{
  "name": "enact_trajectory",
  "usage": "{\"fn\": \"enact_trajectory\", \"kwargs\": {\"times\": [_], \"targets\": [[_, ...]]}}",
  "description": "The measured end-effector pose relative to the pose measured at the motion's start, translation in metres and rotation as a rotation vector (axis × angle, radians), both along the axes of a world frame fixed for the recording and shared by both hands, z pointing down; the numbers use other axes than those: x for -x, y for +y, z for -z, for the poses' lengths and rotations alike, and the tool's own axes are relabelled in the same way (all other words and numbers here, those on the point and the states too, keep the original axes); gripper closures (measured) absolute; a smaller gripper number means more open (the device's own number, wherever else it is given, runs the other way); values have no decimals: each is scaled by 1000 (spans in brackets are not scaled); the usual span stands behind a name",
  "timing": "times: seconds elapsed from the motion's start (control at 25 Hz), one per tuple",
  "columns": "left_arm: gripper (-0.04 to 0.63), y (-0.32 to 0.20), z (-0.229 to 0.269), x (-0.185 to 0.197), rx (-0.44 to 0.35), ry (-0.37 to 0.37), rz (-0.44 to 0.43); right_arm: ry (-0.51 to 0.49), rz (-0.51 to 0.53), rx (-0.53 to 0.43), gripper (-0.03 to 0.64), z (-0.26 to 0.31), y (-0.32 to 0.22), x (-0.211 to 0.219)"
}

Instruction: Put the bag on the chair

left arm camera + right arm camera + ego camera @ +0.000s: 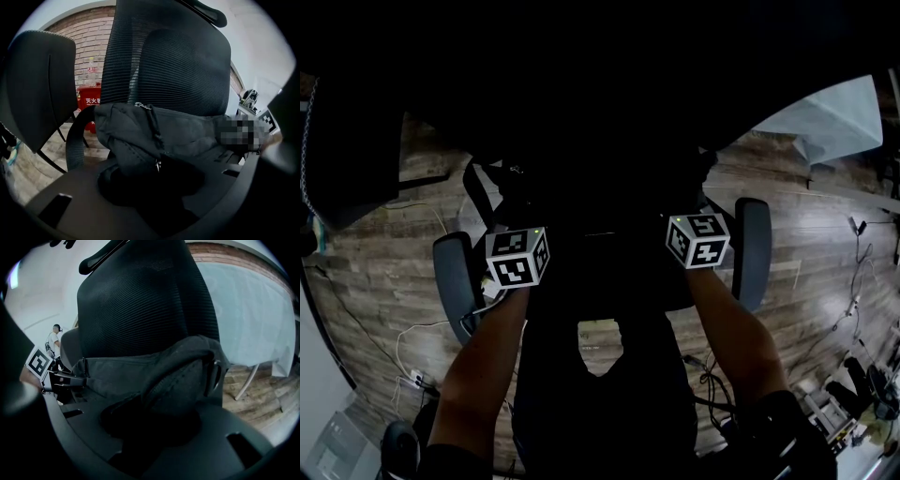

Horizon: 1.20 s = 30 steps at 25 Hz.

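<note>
A black bag lies on the seat of a black mesh office chair, leaning against its backrest. The left gripper view has a zipper pull hanging just before my left gripper. Its jaws stand a little apart around a fold of the bag without clearly pinching it. The other end of the bag bulges into my right gripper, whose jaws also stand slightly apart. In the dark head view both marker cubes hover over the seat between the armrests.
A second dark chair back stands close on the left, before a brick wall and a red box. A white-draped table is on the right. Cables trail over the wooden floor. A person stands far off.
</note>
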<state>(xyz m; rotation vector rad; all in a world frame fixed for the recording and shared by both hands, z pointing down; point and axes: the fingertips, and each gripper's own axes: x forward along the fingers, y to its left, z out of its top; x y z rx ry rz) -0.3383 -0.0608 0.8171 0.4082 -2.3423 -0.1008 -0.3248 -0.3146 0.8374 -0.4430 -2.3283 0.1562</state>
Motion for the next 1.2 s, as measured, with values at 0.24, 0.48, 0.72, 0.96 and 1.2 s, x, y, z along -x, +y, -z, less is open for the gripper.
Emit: {"fn": "enact_trajectory", "kwargs": {"times": [0.24,0.48,0.72,0.96,1.2], "targets": [[345,4,0,-4,69,5,33,4,-8,-21,463,-3,-6,-3],[274,10,8,-13,96,27,77,26,-21,-30,426,-8,-11,-7],[205,18,2,-34,104,69,96,57,-30,-35,353,-8,-12,-17],[144,16,7,-42,145,59,85,93,-62,-52,240,-10,-19,-26],[84,8,34,-47,176,-36,29,114,-110,-37,181,2,-26,-37]]}}
